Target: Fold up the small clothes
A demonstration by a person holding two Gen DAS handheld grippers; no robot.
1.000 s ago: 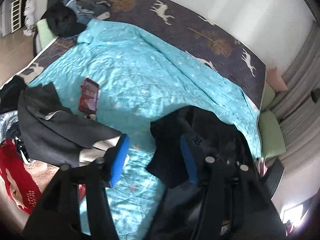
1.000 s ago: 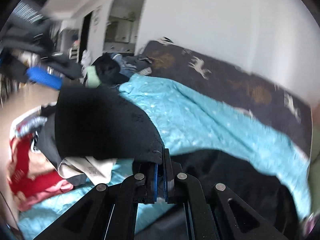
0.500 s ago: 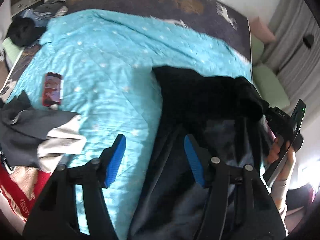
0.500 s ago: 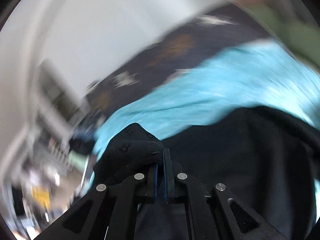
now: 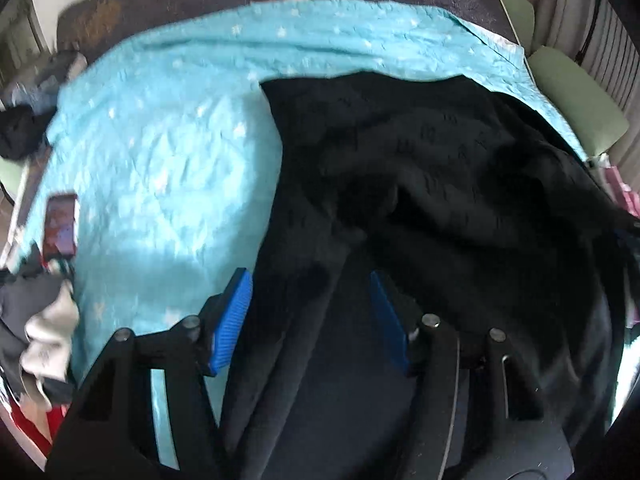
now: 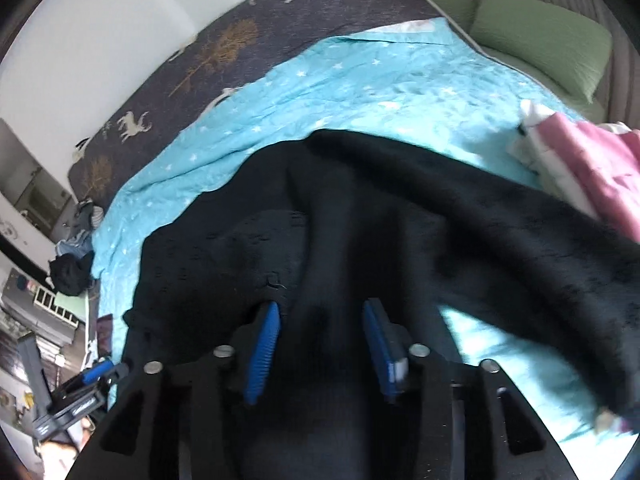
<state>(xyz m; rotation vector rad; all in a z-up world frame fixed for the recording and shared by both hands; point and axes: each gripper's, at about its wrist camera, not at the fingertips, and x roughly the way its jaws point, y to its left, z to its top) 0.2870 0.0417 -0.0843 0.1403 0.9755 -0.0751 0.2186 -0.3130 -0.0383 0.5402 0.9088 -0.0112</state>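
No writing is legible; left claw [image 5: 310, 312] gapes and right claw [image 6: 322, 338] is opening, both over the black garment [image 5: 440, 168], unpinched.

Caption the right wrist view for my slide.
Right tool opening over a black garment lying on the blue quilt.

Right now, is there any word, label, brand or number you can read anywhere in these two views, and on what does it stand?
None can be read.
Black garment: a faint repeated woven pattern, too dark and blurred to tell whether it is lettering.
Red phone-like thing on the turquoise quilt: a printed face, blurred.
Dark bedspread: deer and tree pictures only.
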